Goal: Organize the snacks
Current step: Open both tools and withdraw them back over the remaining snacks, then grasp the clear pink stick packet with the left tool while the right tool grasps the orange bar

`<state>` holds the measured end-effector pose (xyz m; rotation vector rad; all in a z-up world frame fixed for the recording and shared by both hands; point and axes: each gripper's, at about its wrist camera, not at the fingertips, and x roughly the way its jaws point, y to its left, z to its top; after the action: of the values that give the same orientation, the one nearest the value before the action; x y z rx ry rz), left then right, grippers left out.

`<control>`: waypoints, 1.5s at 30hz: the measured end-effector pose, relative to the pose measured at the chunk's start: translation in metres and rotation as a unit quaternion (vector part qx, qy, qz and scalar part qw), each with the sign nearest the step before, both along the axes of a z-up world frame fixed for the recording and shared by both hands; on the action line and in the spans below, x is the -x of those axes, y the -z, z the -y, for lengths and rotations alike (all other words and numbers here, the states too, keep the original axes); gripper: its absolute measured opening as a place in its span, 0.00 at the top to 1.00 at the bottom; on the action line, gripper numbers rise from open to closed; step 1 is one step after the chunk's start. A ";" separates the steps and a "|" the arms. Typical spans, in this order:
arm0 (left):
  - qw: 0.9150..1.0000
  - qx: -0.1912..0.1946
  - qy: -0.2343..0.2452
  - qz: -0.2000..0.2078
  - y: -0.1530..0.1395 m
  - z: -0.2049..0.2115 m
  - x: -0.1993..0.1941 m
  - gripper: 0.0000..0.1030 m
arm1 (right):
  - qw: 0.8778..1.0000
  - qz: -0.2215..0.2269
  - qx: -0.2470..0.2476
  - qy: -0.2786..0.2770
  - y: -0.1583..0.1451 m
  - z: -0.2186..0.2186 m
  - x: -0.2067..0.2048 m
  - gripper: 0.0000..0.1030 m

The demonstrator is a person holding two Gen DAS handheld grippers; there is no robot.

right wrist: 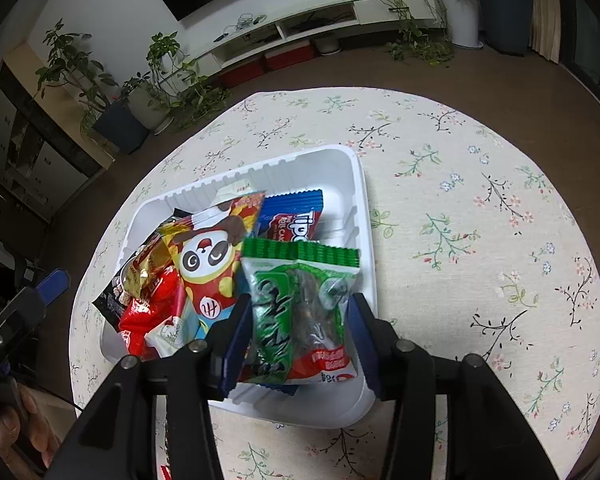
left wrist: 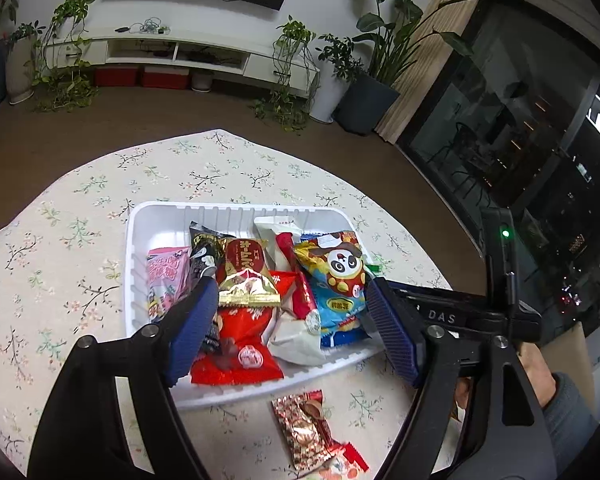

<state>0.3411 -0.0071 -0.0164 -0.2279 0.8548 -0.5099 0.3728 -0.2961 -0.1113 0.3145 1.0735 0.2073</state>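
A white tray (left wrist: pixel 136 264) on the floral tablecloth holds several snack packets, among them a panda packet (left wrist: pixel 336 272), a red packet (left wrist: pixel 240 344) and a pink packet (left wrist: pixel 166 280). My left gripper (left wrist: pixel 288 316) hangs open and empty above the tray's near side. A patterned red-and-silver packet (left wrist: pixel 304 432) lies on the cloth in front of the tray. In the right wrist view my right gripper (right wrist: pixel 298 320) is shut on a green packet (right wrist: pixel 300 304), held above the tray (right wrist: pixel 360 208) at its right end, beside the panda packet (right wrist: pixel 208 264) and a blue Tipo packet (right wrist: pixel 296 216).
The round table (right wrist: pixel 480 220) has bare floral cloth to the right of the tray. Potted plants (left wrist: pixel 364 80) and a white TV cabinet (left wrist: pixel 180 52) stand beyond the table. The right gripper's body (left wrist: pixel 480 316) shows at the right in the left wrist view.
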 end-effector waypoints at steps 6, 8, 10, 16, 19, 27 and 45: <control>1.000 0.006 -0.005 0.002 -0.006 -0.011 0.020 0.22 | 1.000 0.010 0.004 -0.004 -0.004 -0.003 0.006 0.36; 1.000 0.008 -0.007 0.003 -0.007 -0.015 0.026 0.22 | 1.000 0.013 0.002 -0.002 -0.006 -0.002 0.008 0.36; 1.000 0.009 -0.009 0.003 -0.009 -0.019 0.033 0.22 | 1.000 0.014 0.001 0.001 -0.008 -0.001 0.010 0.36; 1.000 0.006 -0.017 0.002 -0.007 -0.034 0.059 0.03 | 0.999 0.029 -0.024 0.009 -0.021 0.008 0.029 0.28; 0.999 -0.005 -0.034 0.001 -0.001 -0.049 0.079 0.00 | 0.997 0.056 -0.055 0.011 -0.032 0.014 0.054 0.15; 0.994 -0.080 -0.068 -0.004 0.043 -0.072 0.141 0.00 | 0.993 0.080 -0.086 0.007 -0.030 0.012 0.145 0.10; 0.979 -0.163 -0.087 -0.089 0.090 -0.045 0.145 0.02 | 0.991 0.119 -0.057 0.037 -0.016 0.010 0.259 0.10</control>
<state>0.1964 0.0382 -0.1059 -0.0461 1.0686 -0.1819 0.1143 -0.3065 -0.0956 0.4199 0.8147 0.2344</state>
